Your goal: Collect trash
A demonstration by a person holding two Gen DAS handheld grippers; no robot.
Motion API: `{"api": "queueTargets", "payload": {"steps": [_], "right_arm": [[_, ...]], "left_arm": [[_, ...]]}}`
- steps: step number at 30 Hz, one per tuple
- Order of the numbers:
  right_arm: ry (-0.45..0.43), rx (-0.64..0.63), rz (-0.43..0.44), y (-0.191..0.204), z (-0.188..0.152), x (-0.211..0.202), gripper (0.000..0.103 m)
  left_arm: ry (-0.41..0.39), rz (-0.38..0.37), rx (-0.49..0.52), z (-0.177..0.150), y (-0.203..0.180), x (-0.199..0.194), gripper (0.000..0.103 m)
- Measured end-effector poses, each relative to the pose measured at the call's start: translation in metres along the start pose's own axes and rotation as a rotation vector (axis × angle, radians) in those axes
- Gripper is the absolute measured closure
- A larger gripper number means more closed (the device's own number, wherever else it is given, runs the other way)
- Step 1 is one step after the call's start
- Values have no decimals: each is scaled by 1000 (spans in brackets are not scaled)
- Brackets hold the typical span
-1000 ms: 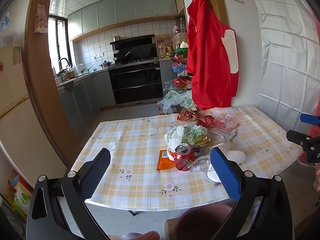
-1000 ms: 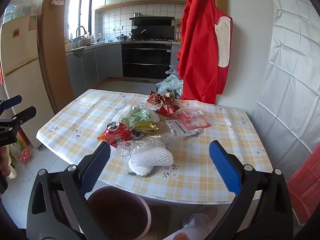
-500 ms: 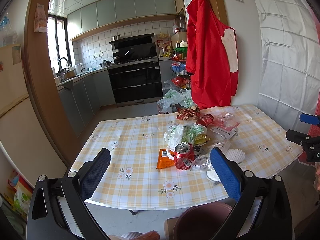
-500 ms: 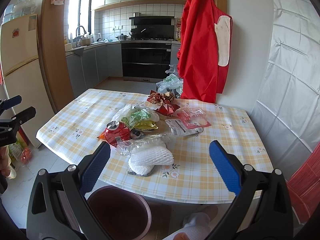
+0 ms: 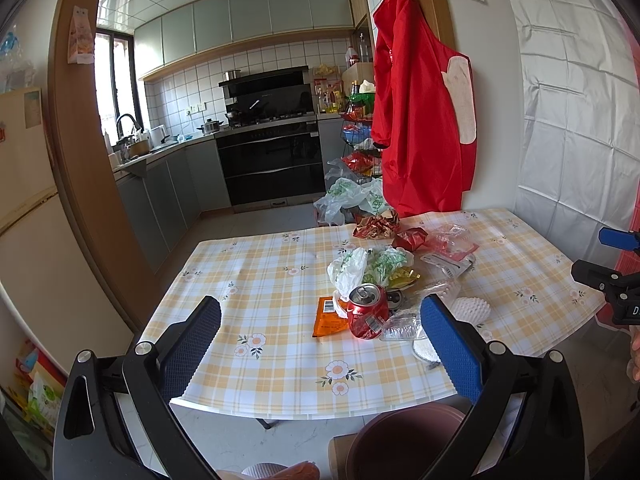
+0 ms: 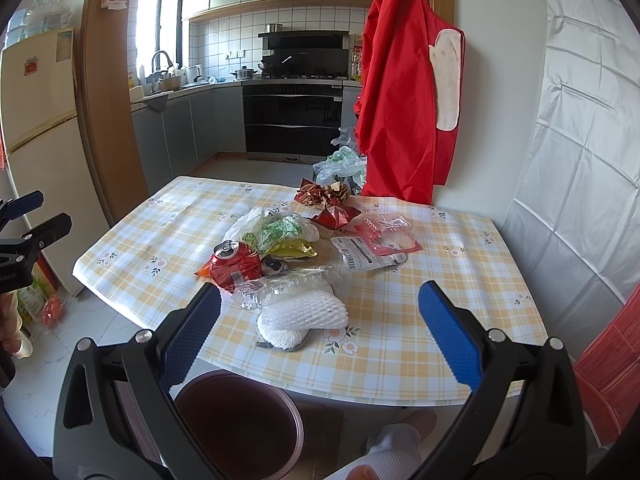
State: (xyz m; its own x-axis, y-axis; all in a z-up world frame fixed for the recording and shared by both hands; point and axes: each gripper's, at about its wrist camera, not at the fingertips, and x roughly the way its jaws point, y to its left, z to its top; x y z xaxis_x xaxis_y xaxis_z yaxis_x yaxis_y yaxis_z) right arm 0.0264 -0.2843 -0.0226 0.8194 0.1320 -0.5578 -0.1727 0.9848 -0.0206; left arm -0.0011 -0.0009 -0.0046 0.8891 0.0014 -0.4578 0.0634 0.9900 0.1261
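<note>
Above the table's (image 6: 400,368) near edge, both grippers (image 5: 320,340) (image 6: 320,332) hover level, jaws spread, empty.

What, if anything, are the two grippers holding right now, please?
Nothing: the left gripper and the right gripper are both open and empty, short of the trash; the red can sits untouched.

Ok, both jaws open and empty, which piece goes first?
Probably ease the right gripper forward onto the white foam net. It lies nearest the table edge, right above the brown bin, and nothing rests on it.
</note>
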Motion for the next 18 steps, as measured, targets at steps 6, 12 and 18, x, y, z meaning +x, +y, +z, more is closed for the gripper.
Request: {"api": "queueTargets", "payload": {"steps": [6, 12, 18], "right_arm": [[0, 0, -2, 1, -4, -1, 6], [2, 2, 0, 0, -3, 0, 6], [2, 2, 0, 0, -4, 0, 6]], "left_arm": [[0, -1, -2, 0, 0, 0, 5], [1, -1, 0, 0, 0, 0, 5], [1, -2, -1, 0, 0, 0, 5]]}}
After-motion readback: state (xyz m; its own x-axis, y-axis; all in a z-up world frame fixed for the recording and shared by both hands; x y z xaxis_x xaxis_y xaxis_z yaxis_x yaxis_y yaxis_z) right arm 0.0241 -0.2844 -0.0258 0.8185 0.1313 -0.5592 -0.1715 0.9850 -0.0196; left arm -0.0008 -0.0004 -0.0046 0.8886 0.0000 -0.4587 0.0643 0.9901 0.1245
